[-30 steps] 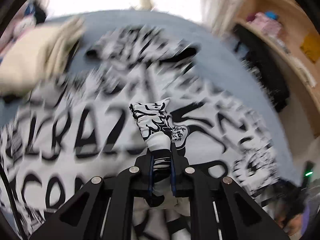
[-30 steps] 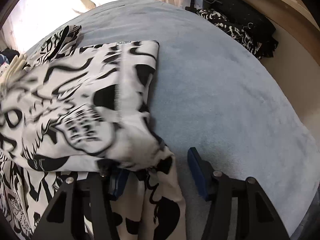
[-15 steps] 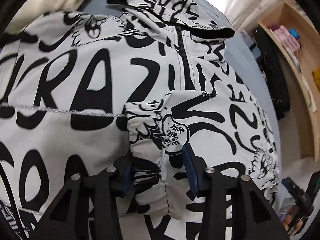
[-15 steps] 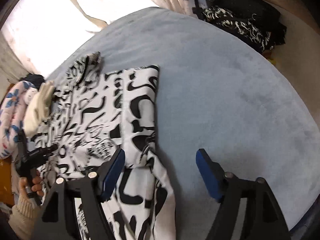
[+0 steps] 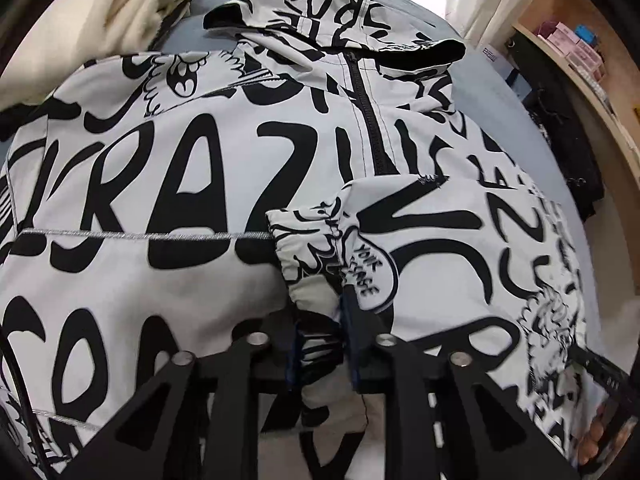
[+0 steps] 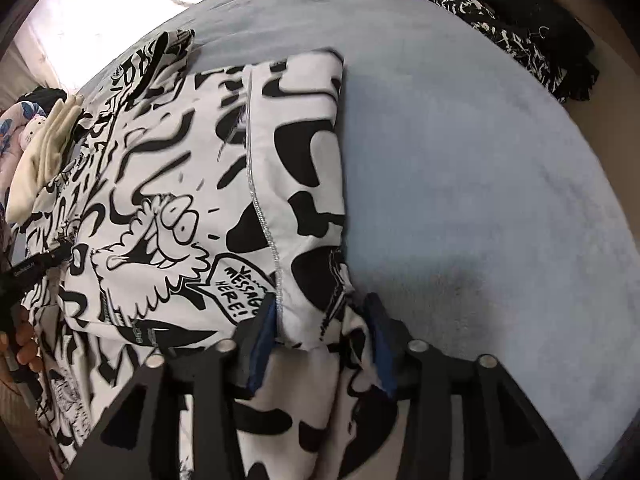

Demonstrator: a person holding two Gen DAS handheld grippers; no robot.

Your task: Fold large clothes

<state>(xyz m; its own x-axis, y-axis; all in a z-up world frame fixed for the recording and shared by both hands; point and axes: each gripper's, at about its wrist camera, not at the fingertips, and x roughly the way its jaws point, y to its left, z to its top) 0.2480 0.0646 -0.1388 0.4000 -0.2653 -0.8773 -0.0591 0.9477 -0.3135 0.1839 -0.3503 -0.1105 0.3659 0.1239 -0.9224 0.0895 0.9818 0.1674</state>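
jacket (image 5: 168, 208) spread on bed (image 6: 460, 168), mid-frame | left gripper (image 5: 320, 320) closing on sleeve cuff (image 5: 308, 248) | right gripper (image 6: 320, 320) closing over folded edge | advice: pinch every layer, then lift evenly

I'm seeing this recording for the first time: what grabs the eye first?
A white jacket covered in bold black graffiti lettering lies spread on a blue-grey bed, hood toward the window. Its gathered cuff lies folded across the chest. A cream garment rests at the jacket's far left.
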